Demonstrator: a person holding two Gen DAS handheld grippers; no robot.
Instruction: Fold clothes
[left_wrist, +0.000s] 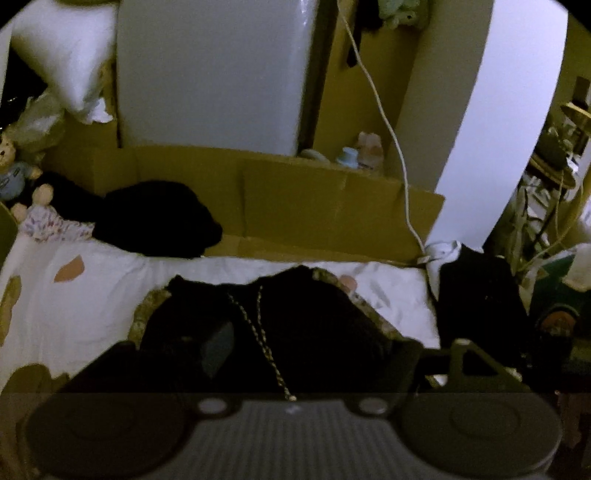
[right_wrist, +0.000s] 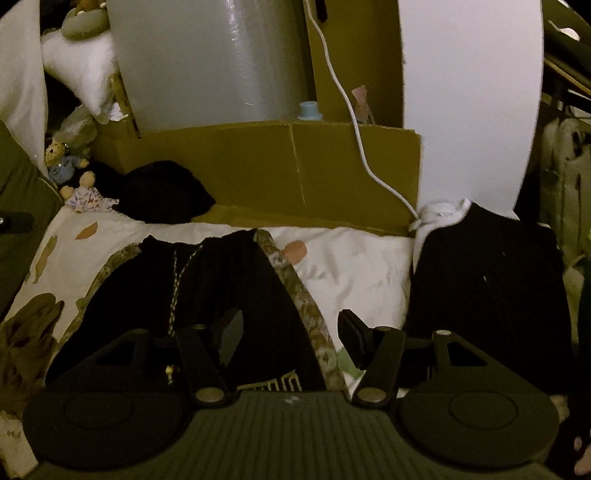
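A black garment (left_wrist: 295, 325) with a twisted drawstring (left_wrist: 266, 343) and a patterned trim (left_wrist: 369, 314) lies spread on the white printed bedsheet (left_wrist: 74, 306). My left gripper (left_wrist: 312, 350) stands open low over it, its fingers wide apart in the dark cloth; the drawstring's end reaches the gripper body. In the right wrist view the same garment (right_wrist: 229, 280) lies under my right gripper (right_wrist: 291, 332), which is open. Its left pad hangs over the black cloth, its right pad over the sheet, and the patterned trim (right_wrist: 295, 295) runs between them.
A crumpled black garment (right_wrist: 166, 192) lies at the back left beside two small dolls (right_wrist: 85, 192). A black garment (right_wrist: 487, 288) sits at the right on the bed's edge. Behind stand a cardboard box (right_wrist: 295, 173), a white cable (right_wrist: 354, 122) and a wrapped roll (right_wrist: 207, 62).
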